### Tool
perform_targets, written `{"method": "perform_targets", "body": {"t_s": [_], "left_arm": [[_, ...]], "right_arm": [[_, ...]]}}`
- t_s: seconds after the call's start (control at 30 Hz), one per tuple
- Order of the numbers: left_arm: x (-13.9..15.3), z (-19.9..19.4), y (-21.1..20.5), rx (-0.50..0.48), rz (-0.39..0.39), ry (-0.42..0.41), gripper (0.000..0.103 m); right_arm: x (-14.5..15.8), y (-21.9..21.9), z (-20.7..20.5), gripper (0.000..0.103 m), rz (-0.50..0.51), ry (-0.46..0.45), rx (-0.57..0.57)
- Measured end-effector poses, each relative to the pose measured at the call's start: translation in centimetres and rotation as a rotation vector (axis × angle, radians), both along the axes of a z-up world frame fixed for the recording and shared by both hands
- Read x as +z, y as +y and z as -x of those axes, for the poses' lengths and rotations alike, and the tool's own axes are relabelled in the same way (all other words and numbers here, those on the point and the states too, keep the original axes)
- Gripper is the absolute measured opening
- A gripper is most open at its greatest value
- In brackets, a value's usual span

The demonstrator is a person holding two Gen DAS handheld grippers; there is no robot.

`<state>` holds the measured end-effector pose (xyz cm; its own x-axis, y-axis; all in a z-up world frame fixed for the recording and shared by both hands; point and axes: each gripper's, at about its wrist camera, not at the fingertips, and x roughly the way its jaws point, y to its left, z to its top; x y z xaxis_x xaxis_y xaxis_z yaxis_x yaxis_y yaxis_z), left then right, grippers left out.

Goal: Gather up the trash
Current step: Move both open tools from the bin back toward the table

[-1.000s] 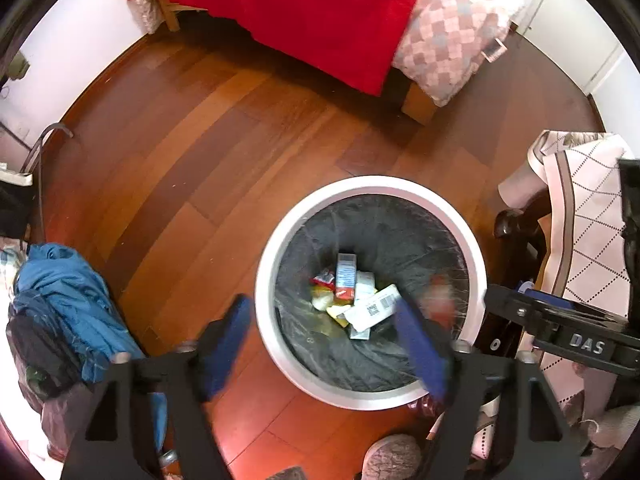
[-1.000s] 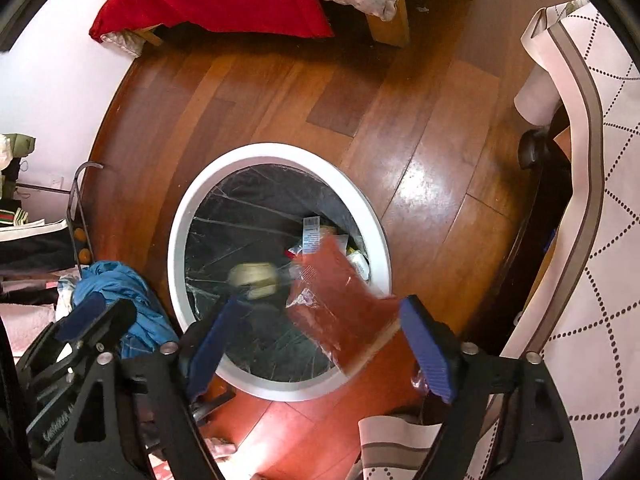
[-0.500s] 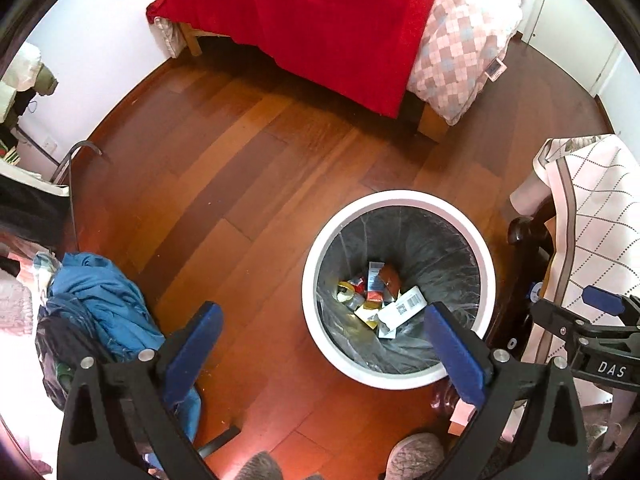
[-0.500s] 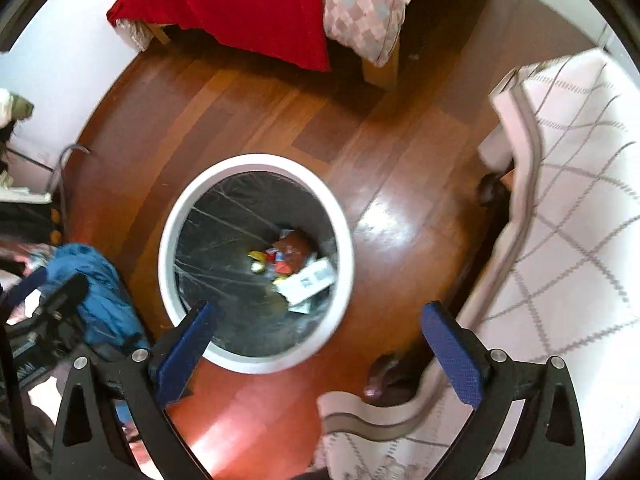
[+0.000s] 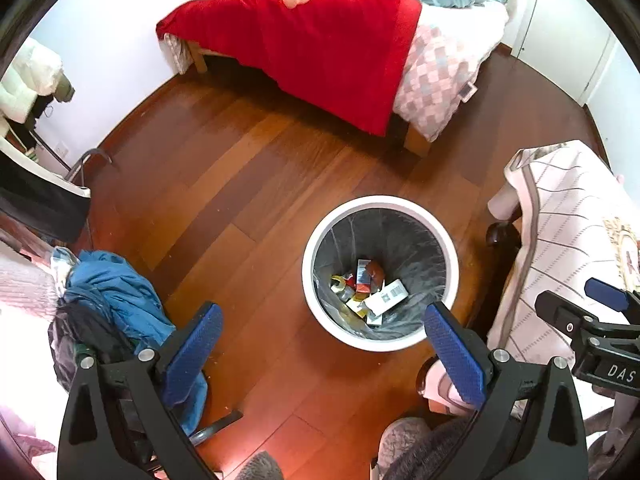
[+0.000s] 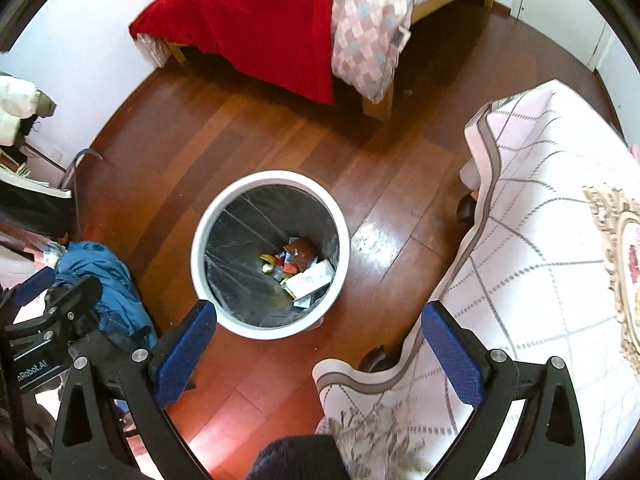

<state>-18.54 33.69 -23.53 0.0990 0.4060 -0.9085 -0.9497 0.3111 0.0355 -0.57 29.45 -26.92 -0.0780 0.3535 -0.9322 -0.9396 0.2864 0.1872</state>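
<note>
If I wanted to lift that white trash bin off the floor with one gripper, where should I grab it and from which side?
Probably the white trash bin by its rim, from straight above: it stands upright and open-topped, too wide to span. Put one finger inside and one outside on its near side, closest to the left gripper, whose jaws are open and empty. The liner may slip.

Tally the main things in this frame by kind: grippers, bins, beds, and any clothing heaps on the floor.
Grippers: 2, left gripper and right gripper, both open and empty
Trash bins: 1, white bin with packaging at the bottom
Beds: 1, bed with red blanket
Clothing heaps: 1, blue clothes
Total: 5
</note>
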Motion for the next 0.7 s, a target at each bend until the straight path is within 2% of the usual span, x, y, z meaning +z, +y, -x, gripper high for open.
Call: {"method": "perform_targets", "body": {"t_s": [0.27, 0.47, 0.6, 0.7], "left_arm": [[5.7, 0.3, -3.6, 0.002, -0.068, -0.033, 0.103], [9.5, -0.7, -6.1, -0.010, -0.120, -0.060, 0.103], [11.1, -2.7, -7.4, 0.000, -0.140, -0.043, 0.103], [11.5, -5.8, -8.5, -0.039, -0.141, -0.071, 0.103]], "right_arm": [[6.1, -3.9, 0.1, 0.103, -0.105, 0.037, -0.021], [10.0, -7.4, -1.4, 0.103, -0.185, 0.121, -0.058], [11.7, -10.4, -4.3, 0.103, -0.232, 0.218, -0.127], [12.2, -13.0, -7.3, 0.103, -0.236, 0.247, -0.185]]}}
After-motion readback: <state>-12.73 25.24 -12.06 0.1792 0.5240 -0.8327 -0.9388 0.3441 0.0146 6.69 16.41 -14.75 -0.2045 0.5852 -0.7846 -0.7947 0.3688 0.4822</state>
